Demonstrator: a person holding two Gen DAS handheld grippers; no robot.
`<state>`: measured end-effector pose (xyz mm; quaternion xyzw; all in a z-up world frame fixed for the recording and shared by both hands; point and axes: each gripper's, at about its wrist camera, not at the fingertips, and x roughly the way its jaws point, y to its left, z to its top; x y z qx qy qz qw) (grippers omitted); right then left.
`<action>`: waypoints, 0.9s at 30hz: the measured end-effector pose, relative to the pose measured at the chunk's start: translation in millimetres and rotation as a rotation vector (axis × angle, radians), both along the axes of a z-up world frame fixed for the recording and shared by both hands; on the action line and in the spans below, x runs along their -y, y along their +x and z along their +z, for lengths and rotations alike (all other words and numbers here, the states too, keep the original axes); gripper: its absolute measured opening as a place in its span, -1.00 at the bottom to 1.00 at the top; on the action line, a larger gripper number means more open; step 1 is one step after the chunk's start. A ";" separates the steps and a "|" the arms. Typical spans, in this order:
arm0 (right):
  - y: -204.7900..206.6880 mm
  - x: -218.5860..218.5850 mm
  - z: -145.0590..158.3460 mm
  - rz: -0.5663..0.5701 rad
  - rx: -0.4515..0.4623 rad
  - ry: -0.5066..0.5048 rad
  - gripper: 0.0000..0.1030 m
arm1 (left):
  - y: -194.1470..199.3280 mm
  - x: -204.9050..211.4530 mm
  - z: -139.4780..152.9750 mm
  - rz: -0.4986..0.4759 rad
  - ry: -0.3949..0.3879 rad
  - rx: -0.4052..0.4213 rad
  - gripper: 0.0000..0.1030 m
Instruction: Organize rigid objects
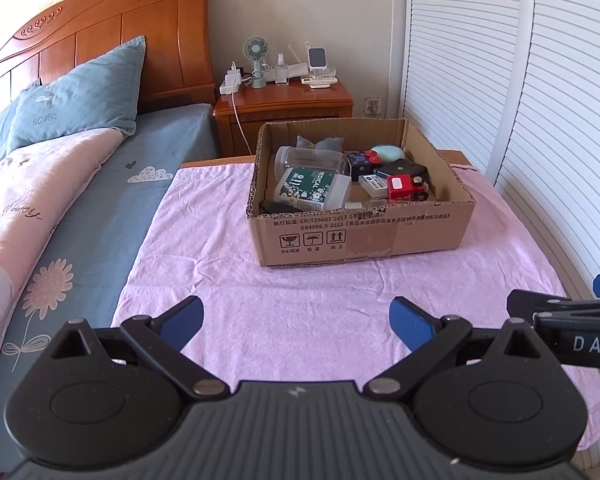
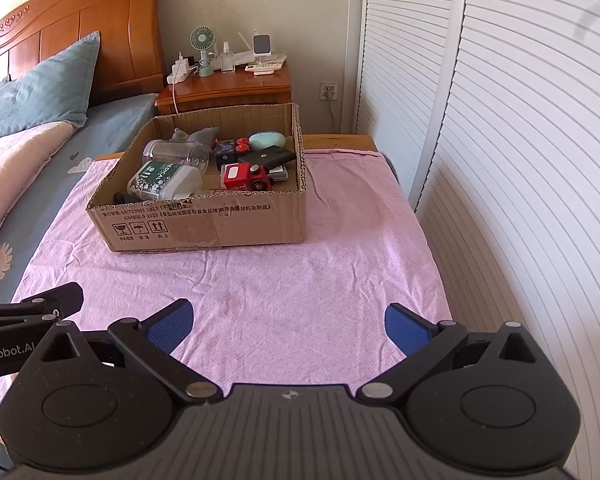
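An open cardboard box point(image 1: 360, 232) point(image 2: 204, 224) stands on a table covered with a pink cloth point(image 1: 300, 288) point(image 2: 300, 280). Inside lie a red toy truck point(image 1: 404, 189) point(image 2: 246, 176), a clear jar point(image 1: 312, 160) point(image 2: 176, 153), a white and green bottle point(image 1: 312, 189) point(image 2: 162, 180), a black case point(image 1: 404, 169) point(image 2: 266, 156), a pale green oval thing point(image 1: 387, 153) point(image 2: 266, 140) and several other small items. My left gripper point(image 1: 296, 320) hangs open over bare cloth in front of the box. My right gripper point(image 2: 288, 322) is open too, beside it, with nothing between its fingers.
A bed with a blue pillow point(image 1: 80, 96) and a pink quilt point(image 1: 28, 200) lies to the left. Behind the box stands a wooden nightstand point(image 1: 284, 108) point(image 2: 228, 92) with a small fan and chargers. White louvred doors point(image 1: 520, 100) point(image 2: 500, 140) close off the right side.
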<state>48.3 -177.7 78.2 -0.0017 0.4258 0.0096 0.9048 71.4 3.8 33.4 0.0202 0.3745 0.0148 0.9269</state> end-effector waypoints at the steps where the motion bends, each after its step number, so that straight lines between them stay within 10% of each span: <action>1: -0.1 0.2 0.2 0.000 0.001 0.000 1.00 | -0.4 0.0 0.4 0.000 -0.001 0.001 0.92; 27: -0.6 1.9 0.9 0.002 0.004 0.002 1.00 | -0.1 1.3 -0.6 -0.002 0.000 -0.006 0.92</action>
